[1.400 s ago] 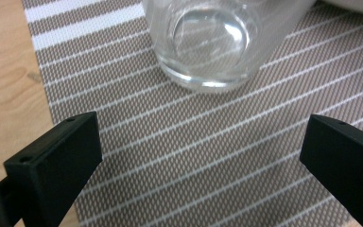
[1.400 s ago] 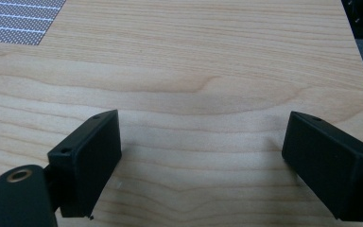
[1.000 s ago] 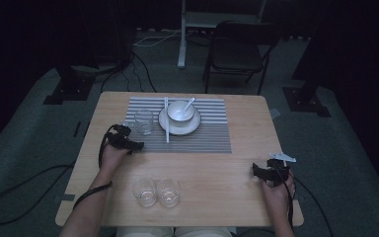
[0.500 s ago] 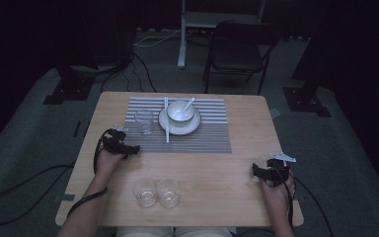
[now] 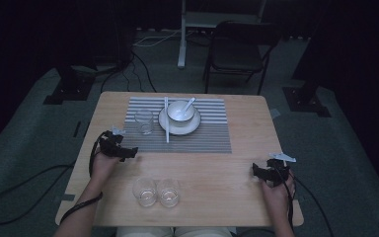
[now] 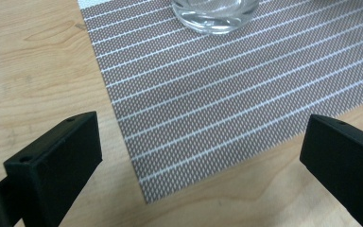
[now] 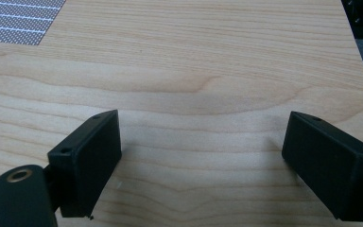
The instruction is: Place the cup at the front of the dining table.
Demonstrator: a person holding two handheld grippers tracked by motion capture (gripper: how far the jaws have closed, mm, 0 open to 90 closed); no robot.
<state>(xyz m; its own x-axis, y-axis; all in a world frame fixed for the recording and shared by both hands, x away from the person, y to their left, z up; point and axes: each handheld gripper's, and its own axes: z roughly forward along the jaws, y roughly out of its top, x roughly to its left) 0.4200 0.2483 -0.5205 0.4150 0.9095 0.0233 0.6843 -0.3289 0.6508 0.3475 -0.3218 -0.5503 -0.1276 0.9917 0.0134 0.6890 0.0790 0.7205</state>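
one glass [image 5: 144,121] stands on the placemat [image 5: 212,138] at the bowl's [image 5: 180,111] nine o'clock, two glasses [image 5: 156,192] wait at six, left gripper [image 5: 121,149] and right gripper [image 5: 265,174] jaws apart, empty.

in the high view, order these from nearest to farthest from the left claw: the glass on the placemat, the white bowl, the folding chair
1. The glass on the placemat, just ahead and to the right of the left claw.
2. The white bowl, farther right on its plate at the mat's middle.
3. The folding chair, on the floor beyond the table's far edge.
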